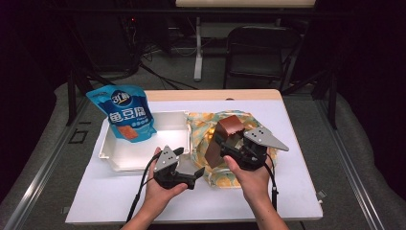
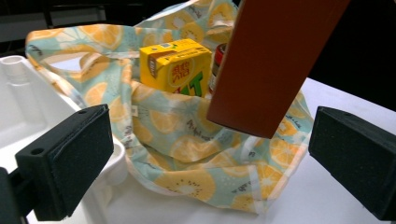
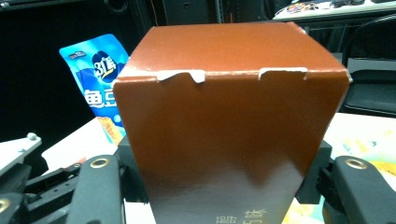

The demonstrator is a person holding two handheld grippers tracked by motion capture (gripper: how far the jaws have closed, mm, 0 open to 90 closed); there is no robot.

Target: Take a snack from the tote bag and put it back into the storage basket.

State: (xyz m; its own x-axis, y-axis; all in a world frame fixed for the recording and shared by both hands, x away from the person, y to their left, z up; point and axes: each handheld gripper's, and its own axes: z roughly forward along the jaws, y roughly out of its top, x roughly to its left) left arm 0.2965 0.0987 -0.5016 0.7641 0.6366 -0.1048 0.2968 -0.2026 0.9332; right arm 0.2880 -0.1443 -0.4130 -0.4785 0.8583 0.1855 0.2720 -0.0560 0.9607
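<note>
Right claw (image 1: 224,143) is grasping the brown box (image 1: 225,135), holding it tilted just above the orange-print bag (image 1: 203,125) on the desk (image 1: 297,158), left claw (image 1: 191,173) is hovering released near the bag's near-left edge, beside the white tray (image 1: 112,155)

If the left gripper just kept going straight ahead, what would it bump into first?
Probably the fruit-print cloth bag, lying straight ahead between the left gripper's open jaws. The brown box hangs higher and nearer, so it might brush that.
</note>
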